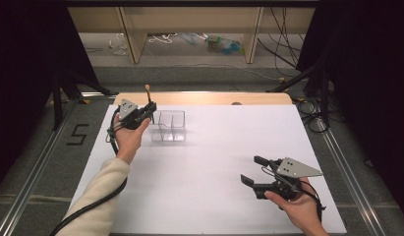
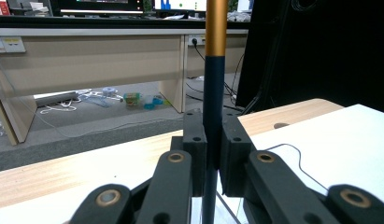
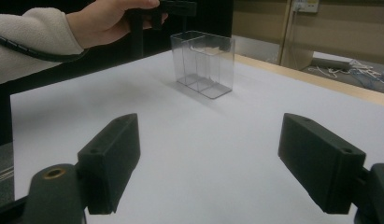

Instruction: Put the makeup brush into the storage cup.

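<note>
The left gripper (image 1: 149, 109) clamps an upright dark stick with a gold top (image 2: 213, 93), just left of the clear two-part box (image 1: 171, 126) near the white sheet's far edge. Bare sheet (image 1: 209, 162) spreads between. The right gripper (image 1: 254, 170) hovers with jaws wide, well apart from the box.

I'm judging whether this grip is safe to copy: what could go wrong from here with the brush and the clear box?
The left tongs pinch the thin brush low on its handle, so it may pivot or slip. The clear box is light-looking and unheld, since the right tongs sit open far from it; a nudge from the brush could shift or tip it.
</note>
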Action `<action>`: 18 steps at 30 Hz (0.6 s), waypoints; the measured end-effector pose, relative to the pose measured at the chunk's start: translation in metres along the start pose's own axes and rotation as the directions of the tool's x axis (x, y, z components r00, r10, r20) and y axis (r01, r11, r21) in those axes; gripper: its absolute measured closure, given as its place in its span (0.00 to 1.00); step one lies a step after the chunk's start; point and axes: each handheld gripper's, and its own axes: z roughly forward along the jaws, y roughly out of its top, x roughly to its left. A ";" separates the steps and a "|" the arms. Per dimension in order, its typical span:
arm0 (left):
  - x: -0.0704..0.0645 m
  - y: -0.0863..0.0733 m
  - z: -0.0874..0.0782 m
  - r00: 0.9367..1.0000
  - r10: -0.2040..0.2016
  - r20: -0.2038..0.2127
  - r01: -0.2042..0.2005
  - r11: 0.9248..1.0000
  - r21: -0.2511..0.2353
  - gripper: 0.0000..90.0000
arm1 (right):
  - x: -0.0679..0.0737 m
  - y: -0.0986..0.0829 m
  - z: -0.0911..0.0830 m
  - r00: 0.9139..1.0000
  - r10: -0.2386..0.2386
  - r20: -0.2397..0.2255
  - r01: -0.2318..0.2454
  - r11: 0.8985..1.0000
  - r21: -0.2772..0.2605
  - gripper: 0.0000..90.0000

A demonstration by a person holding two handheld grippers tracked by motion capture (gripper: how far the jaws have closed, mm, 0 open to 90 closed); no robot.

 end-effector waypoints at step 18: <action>0.001 -0.003 0.000 1.000 -0.007 -0.002 0.007 1.000 0.007 0.92 | 0.000 0.000 0.000 1.000 -0.002 -0.003 0.002 1.000 0.001 0.24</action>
